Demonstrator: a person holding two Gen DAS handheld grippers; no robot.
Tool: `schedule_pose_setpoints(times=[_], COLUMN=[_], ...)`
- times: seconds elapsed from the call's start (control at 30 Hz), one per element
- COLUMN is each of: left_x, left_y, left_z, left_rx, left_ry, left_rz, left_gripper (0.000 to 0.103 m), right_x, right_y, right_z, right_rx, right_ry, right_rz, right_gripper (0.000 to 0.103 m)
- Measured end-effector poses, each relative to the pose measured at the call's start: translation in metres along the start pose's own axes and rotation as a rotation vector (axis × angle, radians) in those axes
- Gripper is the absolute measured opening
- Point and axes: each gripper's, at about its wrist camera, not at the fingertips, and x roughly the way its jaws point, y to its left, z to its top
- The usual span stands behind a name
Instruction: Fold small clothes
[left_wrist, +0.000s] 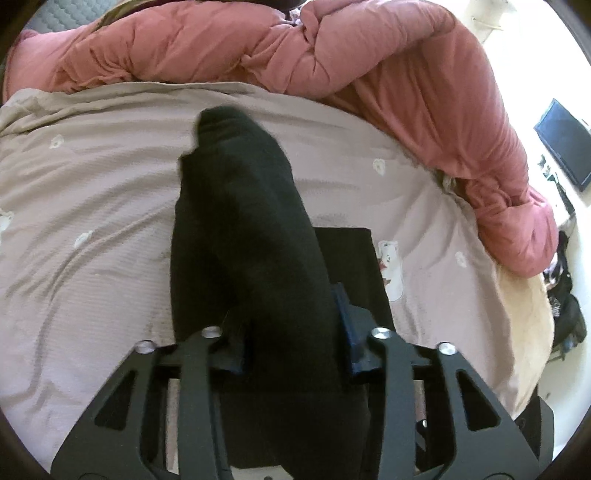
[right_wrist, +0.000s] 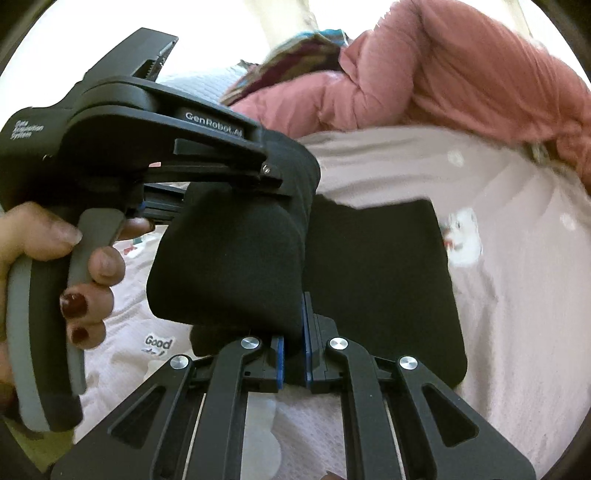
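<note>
A black sock is held above the bed, draped forward over my left gripper, whose jaws are shut on it; the sock hides most of the blue pads. In the right wrist view the same black sock hangs between both tools. My right gripper is shut on its lower edge, blue pads pressed to the fabric. The left gripper's body, held by a hand, clamps the sock from above. A flat black folded piece lies on the sheet behind; it also shows in the left wrist view.
The bed has a pale pink-beige sheet with small bear prints. A bunched pink duvet lies along the far side and right. A dark monitor stands at the right beyond the bed. A hand with red nails grips the left tool.
</note>
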Motion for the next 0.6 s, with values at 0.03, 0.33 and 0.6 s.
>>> schedule_pose_setpoints(times=[0.03, 0.33, 0.6], left_x=[0.001, -0.035, -0.009], left_y=[-0.003, 0.012, 0.039], left_z=[-0.002, -0.01, -0.034], left_rx=[0.008, 0.028, 0.044], left_ry=[0.0, -0.109, -0.039], left_rz=[-0.015, -0.015, 0.09], left_gripper=[0.046, 0.061, 0.061], right_x=[0.002, 0.004, -0.02], right_y=[-0.003, -0.055, -0.06], right_z=[0.0, -0.023, -0.027], right_rx=[0.013, 0.244, 0.256], right_ry=[0.011, 0.097, 0.092], right_rz=[0.001, 0.031, 0.058], right_gripper=[0.006, 0.012, 0.024])
